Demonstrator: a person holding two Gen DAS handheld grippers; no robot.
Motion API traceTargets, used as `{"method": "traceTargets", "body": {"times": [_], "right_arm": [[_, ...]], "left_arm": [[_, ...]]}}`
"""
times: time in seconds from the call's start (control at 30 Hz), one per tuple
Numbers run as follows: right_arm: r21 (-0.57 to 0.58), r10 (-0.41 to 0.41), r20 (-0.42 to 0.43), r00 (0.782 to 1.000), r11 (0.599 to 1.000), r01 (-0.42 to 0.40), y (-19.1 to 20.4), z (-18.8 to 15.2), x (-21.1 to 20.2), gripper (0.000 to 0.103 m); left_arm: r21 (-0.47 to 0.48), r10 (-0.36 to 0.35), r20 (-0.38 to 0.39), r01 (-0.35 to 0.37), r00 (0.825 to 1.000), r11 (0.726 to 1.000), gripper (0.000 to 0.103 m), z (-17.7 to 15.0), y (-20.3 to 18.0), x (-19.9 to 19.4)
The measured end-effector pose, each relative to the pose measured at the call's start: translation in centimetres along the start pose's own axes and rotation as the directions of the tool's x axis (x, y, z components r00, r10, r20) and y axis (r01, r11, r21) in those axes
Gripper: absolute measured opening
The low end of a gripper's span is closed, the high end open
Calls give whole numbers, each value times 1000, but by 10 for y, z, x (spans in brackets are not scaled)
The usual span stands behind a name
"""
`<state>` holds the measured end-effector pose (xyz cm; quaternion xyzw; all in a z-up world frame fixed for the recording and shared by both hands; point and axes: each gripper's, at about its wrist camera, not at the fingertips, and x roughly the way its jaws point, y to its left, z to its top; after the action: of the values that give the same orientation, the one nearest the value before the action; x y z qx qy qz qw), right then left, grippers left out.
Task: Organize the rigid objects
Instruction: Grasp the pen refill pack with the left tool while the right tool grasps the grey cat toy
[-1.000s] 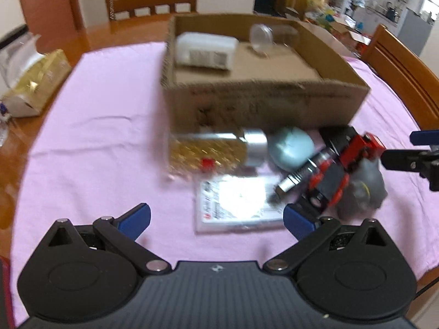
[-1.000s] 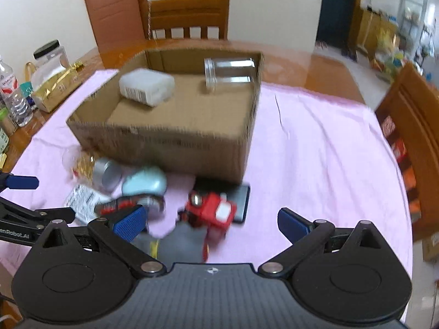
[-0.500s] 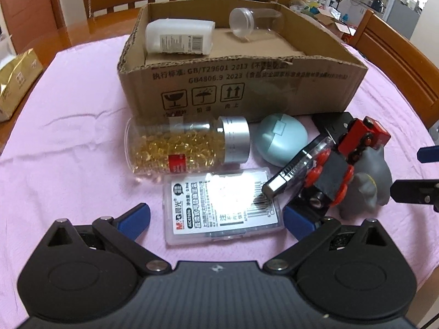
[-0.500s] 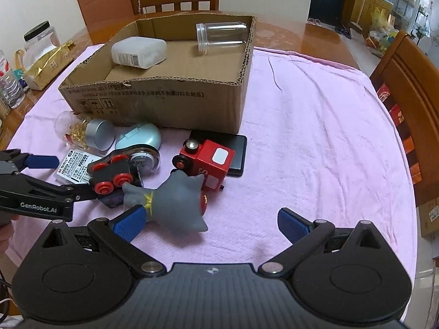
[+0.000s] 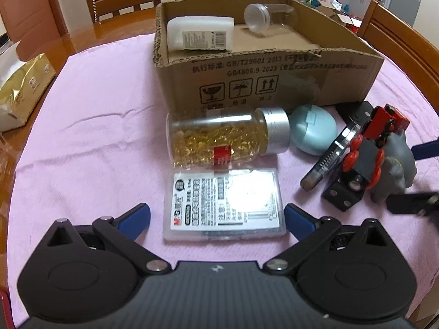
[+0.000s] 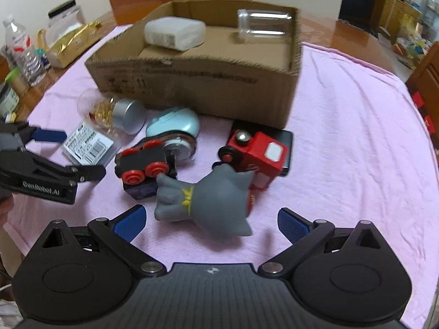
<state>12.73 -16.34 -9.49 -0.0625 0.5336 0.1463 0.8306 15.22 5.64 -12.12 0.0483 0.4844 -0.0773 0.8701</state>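
- Done: white bottle [image 5: 201, 36] and clear jar [image 5: 267, 19] lie in cardboard box [image 5: 274, 82].
- Left on pink cloth [image 5: 90, 137]: capsule bottle [image 5: 227, 142], flat plastic case [image 5: 225, 203], grey cat toy [image 6: 205, 200], red train [image 6: 256, 152], others.
- Left gripper [image 5: 216, 216] and right gripper [image 6: 211, 220]: both spread apart, empty.

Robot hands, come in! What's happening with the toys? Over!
Left gripper open, at the clear case. Right gripper open, at the grey cat toy. Box holds two containers; nothing blocking.
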Motion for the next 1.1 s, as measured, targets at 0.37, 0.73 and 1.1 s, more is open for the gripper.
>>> {"method": "traceTargets", "body": {"times": [0.37,0.73,1.1], "right_arm": [[-35,-75,28,997,996,76,6,-5,25,103],[-27,-80,76,994,996,82,4,-13,23,103],[-14,-89,62,994,996,90,5,-12,24,103]], "left_arm": [[8,-4,15,4,1000,1000,102,2,-3,4],[16,-15,-4,15,1000,1000,91,4,-5,0],[-4,0,-49,0,999,1000,91,-25,9,-20]]}}
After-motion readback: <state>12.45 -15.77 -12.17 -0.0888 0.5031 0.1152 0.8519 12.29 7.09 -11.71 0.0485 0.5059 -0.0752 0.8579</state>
